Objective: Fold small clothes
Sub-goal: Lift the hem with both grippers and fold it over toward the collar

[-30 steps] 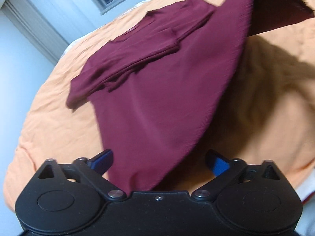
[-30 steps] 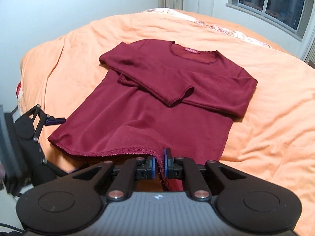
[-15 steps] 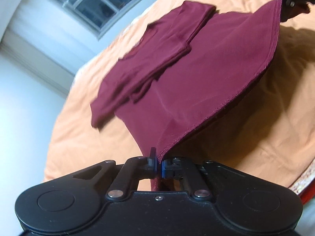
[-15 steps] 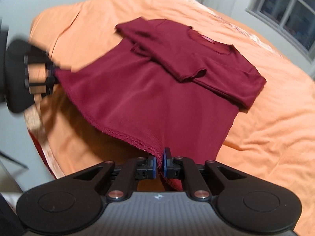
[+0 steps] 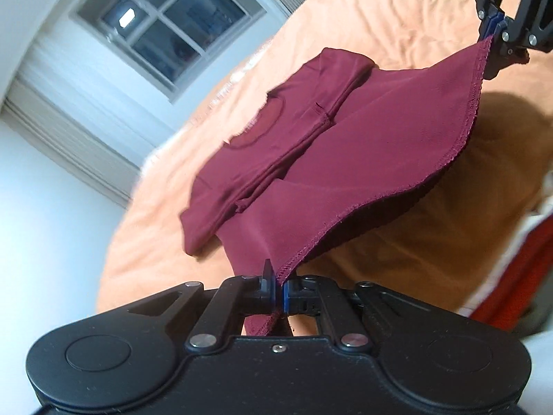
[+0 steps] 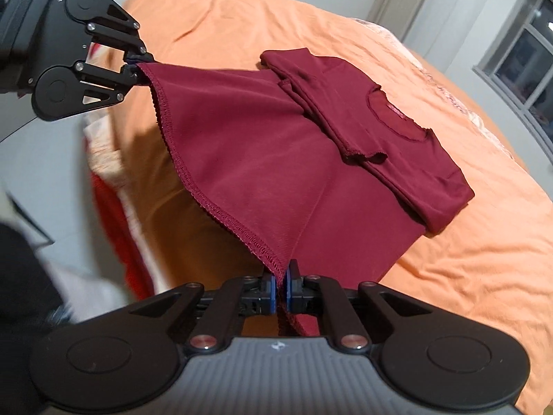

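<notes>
Right wrist view only: neck label; both tongs [image 6: 280,288] [image 5: 277,288] clamped on shirt [image 6: 249,159] hem.

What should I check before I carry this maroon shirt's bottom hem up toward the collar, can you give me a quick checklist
1. Left gripper shut on a hem corner of the maroon shirt: ok.
2. Right gripper shut on the other hem corner: ok.
3. Hem lifted clear of the orange bedspread: ok; it sags slightly between the grippers.
4. Sleeves folded across the chest, inside the body outline: ok.
5. Collar end lying flat on the bed: ok.
6. Back layer pinched together with the front at both corners: cannot tell.
</notes>
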